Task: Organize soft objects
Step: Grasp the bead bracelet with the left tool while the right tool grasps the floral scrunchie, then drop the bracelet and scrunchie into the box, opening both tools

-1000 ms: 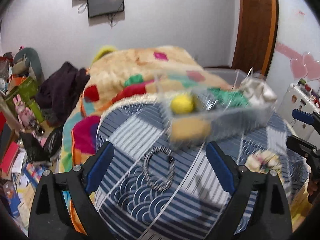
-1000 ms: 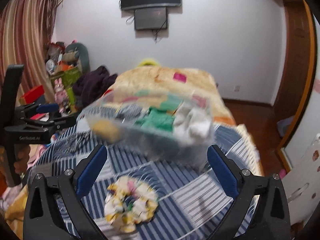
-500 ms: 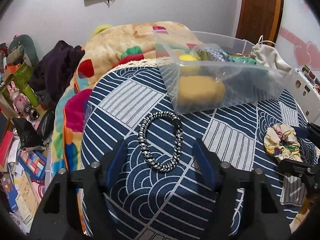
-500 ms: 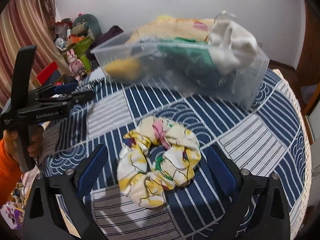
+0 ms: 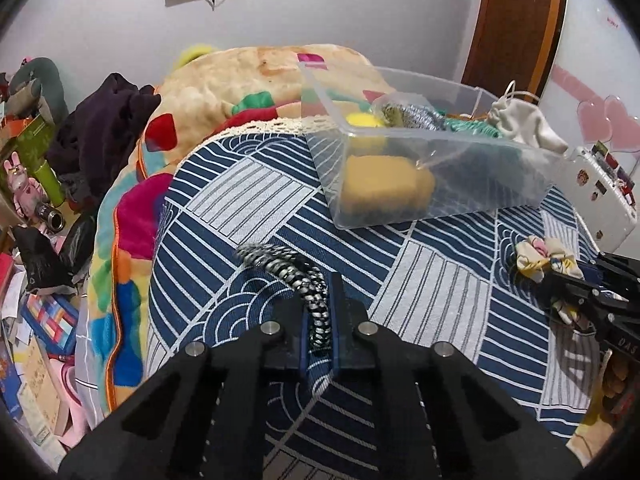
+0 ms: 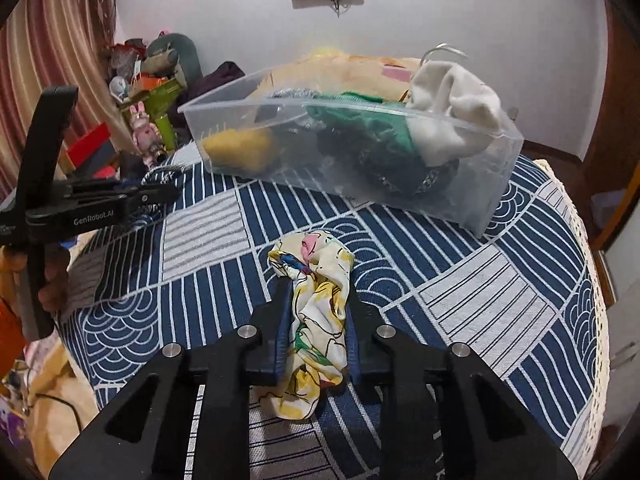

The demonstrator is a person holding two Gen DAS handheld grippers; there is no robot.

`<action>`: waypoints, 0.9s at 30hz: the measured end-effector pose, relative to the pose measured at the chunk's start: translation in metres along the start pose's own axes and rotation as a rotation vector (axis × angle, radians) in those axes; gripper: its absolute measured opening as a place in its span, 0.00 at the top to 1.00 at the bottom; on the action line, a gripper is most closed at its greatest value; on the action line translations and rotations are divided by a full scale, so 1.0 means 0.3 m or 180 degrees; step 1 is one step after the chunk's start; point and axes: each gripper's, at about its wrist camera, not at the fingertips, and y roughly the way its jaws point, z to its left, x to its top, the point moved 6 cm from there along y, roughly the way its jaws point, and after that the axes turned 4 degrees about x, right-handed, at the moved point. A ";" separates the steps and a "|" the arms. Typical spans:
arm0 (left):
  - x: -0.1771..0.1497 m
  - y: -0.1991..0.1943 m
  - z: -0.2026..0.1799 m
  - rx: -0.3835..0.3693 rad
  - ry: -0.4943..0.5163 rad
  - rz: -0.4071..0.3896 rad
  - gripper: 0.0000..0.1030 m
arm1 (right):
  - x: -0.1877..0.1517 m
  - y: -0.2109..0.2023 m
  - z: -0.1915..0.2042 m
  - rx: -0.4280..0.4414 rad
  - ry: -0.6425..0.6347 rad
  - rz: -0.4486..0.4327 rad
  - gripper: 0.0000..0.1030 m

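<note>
Left gripper pinches a braided band; right gripper clamps a floral scrunchie. Only the right view shows curtains.

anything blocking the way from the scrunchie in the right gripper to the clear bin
Nothing visible does. The right gripper is shut on the floral scrunchie, and only bare patterned bedspread lies between it and the clear plastic bin, whose top is open.

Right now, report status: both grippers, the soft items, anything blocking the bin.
Left gripper shut on braided band. Right gripper shut on floral scrunchie. Clear bin ahead, partly full. Nothing in the way.
</note>
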 end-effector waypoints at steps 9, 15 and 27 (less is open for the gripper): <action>0.041 -0.152 -0.042 0.0047 0.0172 -0.0386 0.93 | 0.061 -0.075 -0.003 -0.0012 -0.0014 -0.0271 0.81; 0.114 -0.232 -0.091 -0.0042 0.0273 -0.0645 0.93 | 0.130 -0.124 -0.014 -0.0079 -0.0039 -0.0494 0.81; 0.246 -0.187 -0.157 -0.0073 0.0349 -0.0816 0.93 | 0.336 -0.144 -0.008 -0.0238 -0.0074 -0.0966 0.81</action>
